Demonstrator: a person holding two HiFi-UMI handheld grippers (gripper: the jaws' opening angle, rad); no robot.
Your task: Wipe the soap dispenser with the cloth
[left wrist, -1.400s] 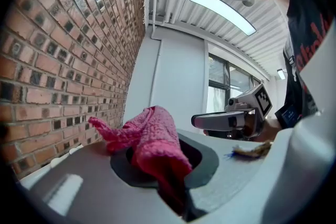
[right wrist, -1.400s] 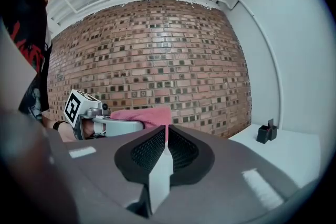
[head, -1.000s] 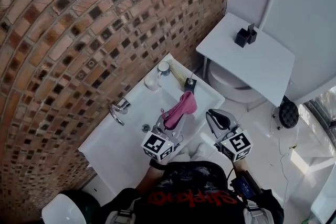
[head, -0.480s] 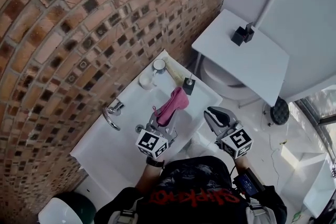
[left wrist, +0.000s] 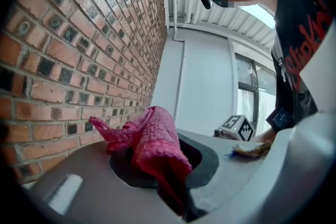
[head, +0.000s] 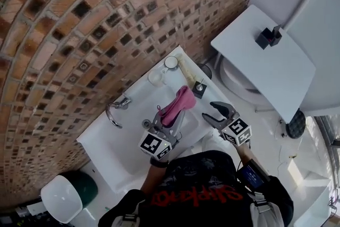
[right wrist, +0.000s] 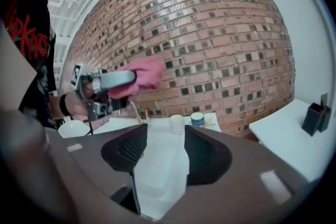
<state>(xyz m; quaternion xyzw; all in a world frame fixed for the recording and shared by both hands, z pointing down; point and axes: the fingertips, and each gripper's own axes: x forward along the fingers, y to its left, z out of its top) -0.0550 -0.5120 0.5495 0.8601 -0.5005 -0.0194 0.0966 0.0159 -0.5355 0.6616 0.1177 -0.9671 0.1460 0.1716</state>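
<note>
R hand-held gripper (head: pixel 214 112) dropped near soap dispenser (head: pixel 199 89), jaws opening empty; L (head: pixel 169 117) grips cloth (head: pixel 179 102).

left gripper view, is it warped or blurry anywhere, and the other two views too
Left gripper view: fisheye bends the brick wall, corners black, the cloth sharp, the window bright. Right gripper view: bricks bulge like a dome; the right tool, jaws opening and empty, is soft up close. Head view: even light, brick rows curve, no glare.
</note>
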